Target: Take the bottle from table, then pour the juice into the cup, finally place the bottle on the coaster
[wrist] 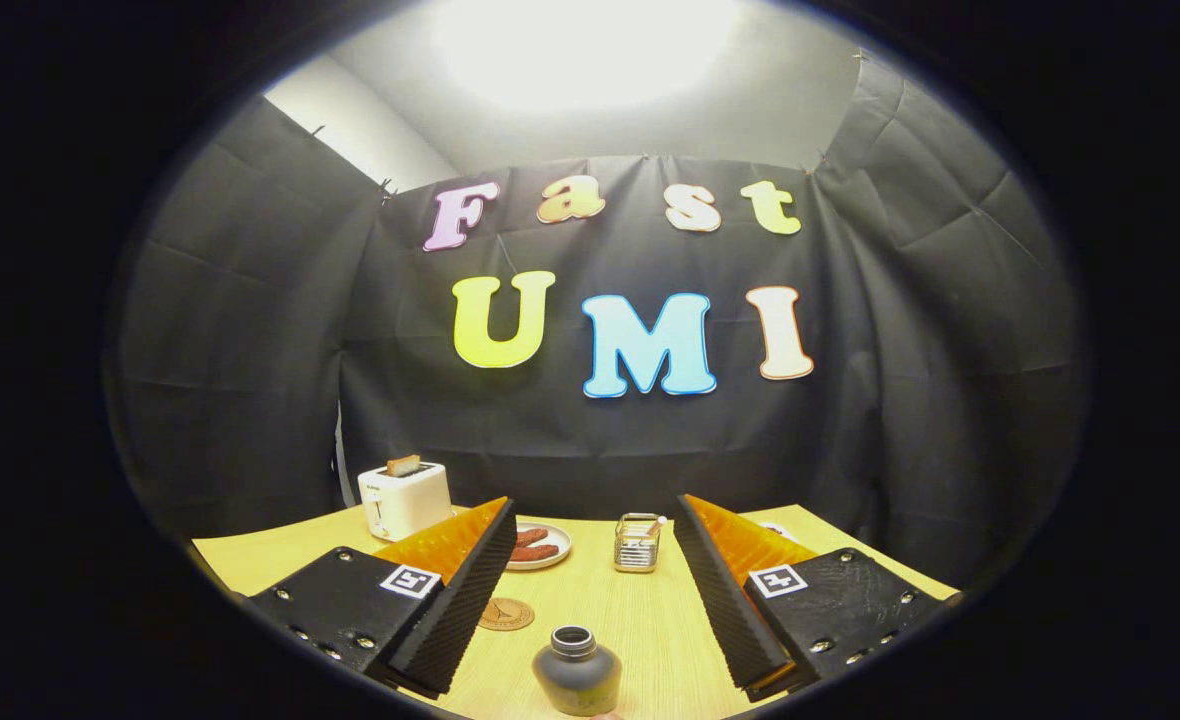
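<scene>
Here the gripper (590,590) stands wide open and empty, the squat dark open-mouthed bottle (577,670) near, between its 2 fingers, so an off-centre close could tip it and spill juice.

The bottle (577,670) stands on the surface (640,620) between the spread jaws. The coaster (506,613) lies to its left. Beyond are a plate (540,546), a wire holder (638,541) to its right, and a toaster (404,498) far left.
</scene>
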The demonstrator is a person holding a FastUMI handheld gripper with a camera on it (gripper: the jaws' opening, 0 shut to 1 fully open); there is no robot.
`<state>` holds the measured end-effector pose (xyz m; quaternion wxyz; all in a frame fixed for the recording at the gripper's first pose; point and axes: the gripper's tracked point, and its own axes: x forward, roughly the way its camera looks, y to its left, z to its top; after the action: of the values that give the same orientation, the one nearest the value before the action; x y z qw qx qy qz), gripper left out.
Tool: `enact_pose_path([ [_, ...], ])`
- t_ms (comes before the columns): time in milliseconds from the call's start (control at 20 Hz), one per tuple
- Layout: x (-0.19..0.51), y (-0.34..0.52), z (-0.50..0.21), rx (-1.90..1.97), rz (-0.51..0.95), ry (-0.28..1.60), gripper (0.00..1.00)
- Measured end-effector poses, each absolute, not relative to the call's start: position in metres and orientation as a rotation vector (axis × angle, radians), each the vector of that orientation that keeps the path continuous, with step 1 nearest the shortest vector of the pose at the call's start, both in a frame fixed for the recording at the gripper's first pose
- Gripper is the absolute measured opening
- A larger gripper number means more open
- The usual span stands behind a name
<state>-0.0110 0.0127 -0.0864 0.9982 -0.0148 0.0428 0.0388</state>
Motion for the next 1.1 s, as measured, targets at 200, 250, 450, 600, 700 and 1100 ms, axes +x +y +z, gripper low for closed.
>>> enact_pose_path([
  [200, -0.014, 0.012, -0.117, -0.032, 0.093, 0.142, 0.97],
  [250, -0.014, 0.012, -0.124, -0.036, 0.100, 0.158, 0.97],
  [450, -0.020, 0.014, -0.155, -0.060, 0.128, 0.225, 0.97],
  [600, -0.024, 0.013, -0.181, -0.074, 0.137, 0.286, 0.97],
  [700, -0.026, 0.012, -0.195, -0.072, 0.139, 0.322, 0.97],
  [1100, -0.036, 0.020, -0.231, -0.065, 0.172, 0.410, 0.97],
])
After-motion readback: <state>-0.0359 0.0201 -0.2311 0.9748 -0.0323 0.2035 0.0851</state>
